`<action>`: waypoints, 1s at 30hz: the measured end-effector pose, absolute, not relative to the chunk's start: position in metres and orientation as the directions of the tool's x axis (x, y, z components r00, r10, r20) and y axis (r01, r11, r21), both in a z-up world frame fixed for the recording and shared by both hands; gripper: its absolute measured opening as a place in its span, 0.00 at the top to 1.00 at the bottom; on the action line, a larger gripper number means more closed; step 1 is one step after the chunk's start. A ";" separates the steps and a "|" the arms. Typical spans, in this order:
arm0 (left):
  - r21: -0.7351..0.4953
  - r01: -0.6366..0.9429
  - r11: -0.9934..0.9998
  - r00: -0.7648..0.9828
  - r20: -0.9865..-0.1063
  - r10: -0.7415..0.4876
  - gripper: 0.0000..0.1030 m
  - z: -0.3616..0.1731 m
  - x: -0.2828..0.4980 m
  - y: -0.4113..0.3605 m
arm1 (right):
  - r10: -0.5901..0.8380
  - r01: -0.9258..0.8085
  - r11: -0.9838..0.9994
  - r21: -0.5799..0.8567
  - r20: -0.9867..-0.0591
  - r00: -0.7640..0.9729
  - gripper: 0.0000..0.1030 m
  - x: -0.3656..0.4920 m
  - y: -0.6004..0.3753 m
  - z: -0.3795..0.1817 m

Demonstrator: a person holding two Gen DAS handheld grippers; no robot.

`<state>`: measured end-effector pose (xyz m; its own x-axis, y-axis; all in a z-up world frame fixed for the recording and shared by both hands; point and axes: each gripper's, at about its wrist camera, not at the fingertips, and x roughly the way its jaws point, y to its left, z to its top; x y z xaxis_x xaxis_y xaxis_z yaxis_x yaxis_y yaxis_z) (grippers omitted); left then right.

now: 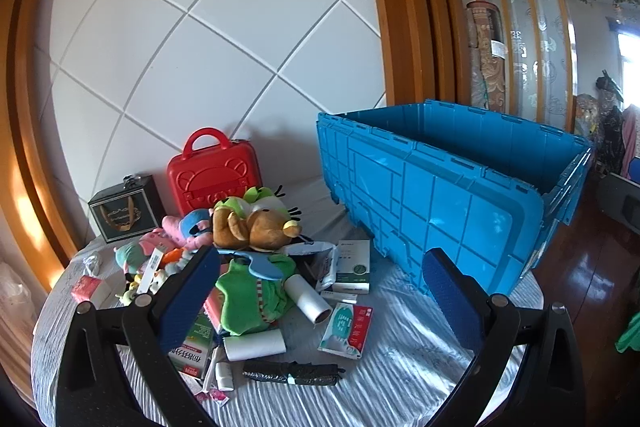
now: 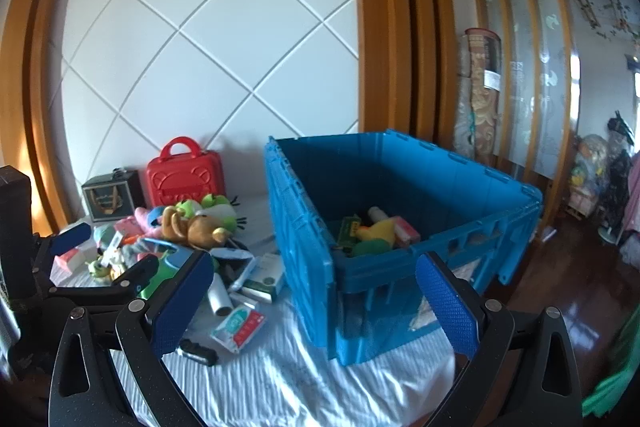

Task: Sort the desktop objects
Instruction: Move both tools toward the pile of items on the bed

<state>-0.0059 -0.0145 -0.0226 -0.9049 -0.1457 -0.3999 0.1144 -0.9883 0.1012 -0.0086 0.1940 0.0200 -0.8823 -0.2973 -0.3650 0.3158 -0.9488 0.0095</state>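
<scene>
Both grippers hover with jaws spread wide and nothing between them: the left gripper [image 1: 320,301] over the heap of clutter left of the blue crate [image 2: 404,227], the right gripper [image 2: 314,301] at the crate's near corner. A few things already lie inside the crate. A good next pick, I'd say, is something loose on the heap's edge, like the white roll [image 1: 308,297] or the tissue pack [image 1: 346,331], rather than the tangled brown plush bear [image 1: 256,225]. The crate's tall wall must be cleared; the red case [image 1: 214,177] stands behind the heap
</scene>
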 end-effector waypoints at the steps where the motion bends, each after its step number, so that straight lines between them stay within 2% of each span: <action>1: 0.103 0.124 -0.987 -0.903 -0.401 -0.155 0.00 -0.025 -0.005 -0.016 | -0.309 0.329 -0.944 0.009 -0.366 -0.878 0.00 -0.009 0.192 0.019; 9: 0.101 0.211 -0.972 -0.865 -0.444 -0.234 0.00 -0.059 0.009 -0.039 | -0.403 0.435 -0.901 -0.002 -0.369 -0.837 0.00 -0.009 0.167 0.003; 15: 0.083 0.274 -0.958 -0.825 -0.492 -0.279 0.00 -0.095 0.020 -0.076 | -0.460 0.518 -0.855 -0.014 -0.437 -0.773 0.00 -0.016 0.130 -0.022; 23: 0.141 0.314 -0.939 -0.774 -0.535 -0.339 0.00 -0.129 0.020 -0.135 | -0.498 0.571 -0.821 0.020 -0.515 -0.698 0.00 -0.035 0.071 -0.053; 30: 0.144 0.293 -0.945 -0.773 -0.547 -0.322 0.00 -0.142 -0.003 -0.197 | -0.517 0.604 -0.796 0.035 -0.558 -0.649 0.00 -0.059 -0.006 -0.073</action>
<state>-0.0025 -0.1968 -0.1415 -0.7728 -0.3222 -0.5468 0.2925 -0.9454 0.1436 -0.0594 -0.0063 -0.0734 -0.6489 -0.5172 -0.5581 0.6043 -0.7960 0.0351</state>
